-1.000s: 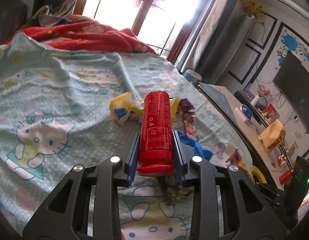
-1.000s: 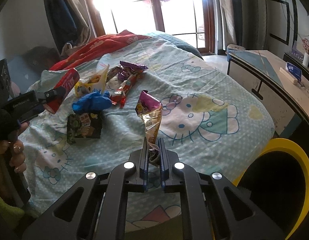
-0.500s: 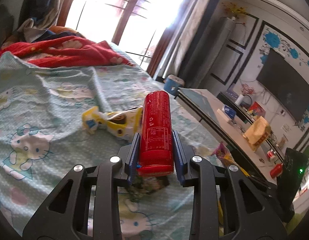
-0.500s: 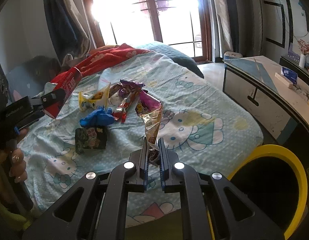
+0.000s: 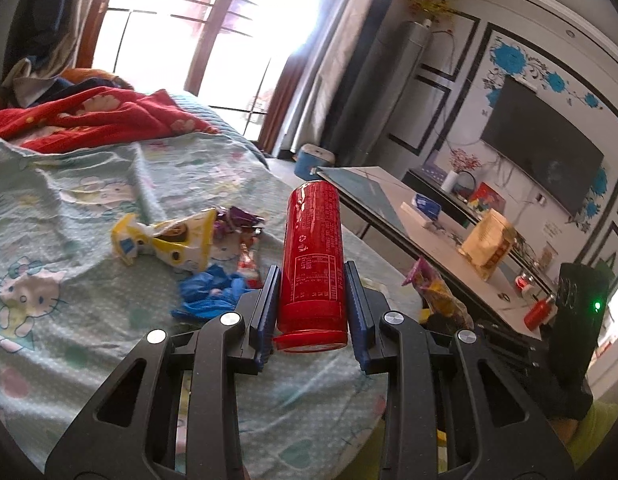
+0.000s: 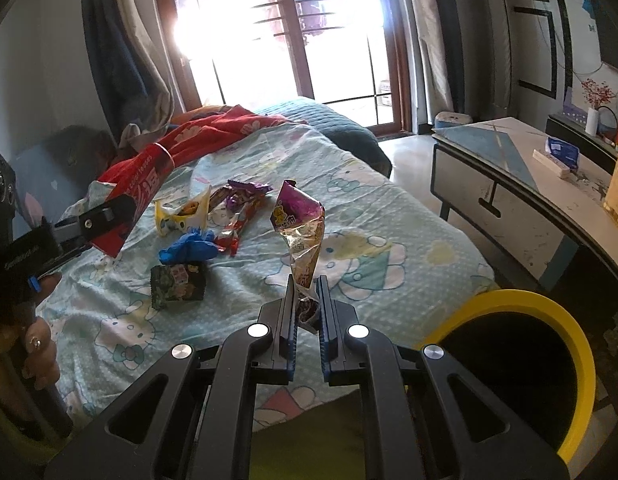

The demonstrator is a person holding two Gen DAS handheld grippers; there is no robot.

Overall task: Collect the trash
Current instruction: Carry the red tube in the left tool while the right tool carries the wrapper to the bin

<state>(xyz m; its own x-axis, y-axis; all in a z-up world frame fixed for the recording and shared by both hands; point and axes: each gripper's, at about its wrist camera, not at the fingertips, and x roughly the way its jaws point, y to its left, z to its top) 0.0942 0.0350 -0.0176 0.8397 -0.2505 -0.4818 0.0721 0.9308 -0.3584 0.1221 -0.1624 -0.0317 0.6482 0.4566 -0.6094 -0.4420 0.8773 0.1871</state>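
**Q:** Right wrist view first — what are you looking at, biggest thing down?

**Me:** I'm looking across the bed (image 6: 409,240), with the yellow-rimmed bin (image 6: 577,364) sitting just off its near corner, low on my right. More trash is lying mid-bed: a yellow wrapper (image 6: 181,212), a blue glove (image 6: 189,250), a dark packet (image 6: 177,286).

**Q:** Which step are you on?

**Me:** I'm judging it as the carry: both claws are loaded and lifted clear of the bed, and nothing is going into the bin yet.

**Q:** What are the claws doing?

**Me:** My right claw (image 6: 307,300) is pinching nearly closed on the tail of a purple wrapper (image 6: 299,220), which is standing up from the fingers over the sheet. My left claw (image 5: 311,300) is spread about a can's width and clamping a red can (image 5: 311,256) by its lower end, the can pointing away along the fingers.

**Q:** And the poses?

**Me:** I'm holding the right claw level, aiming up the bed, with the bin beside it. The left is hanging over the bed's near left side, tilted up, as the right wrist view is showing.

**Q:** Next move?

**Me:** I'm thinking the right needs swinging rightward over the bin's mouth before opening. The wrapper is light and may cling or drift. The left has farther to travel.
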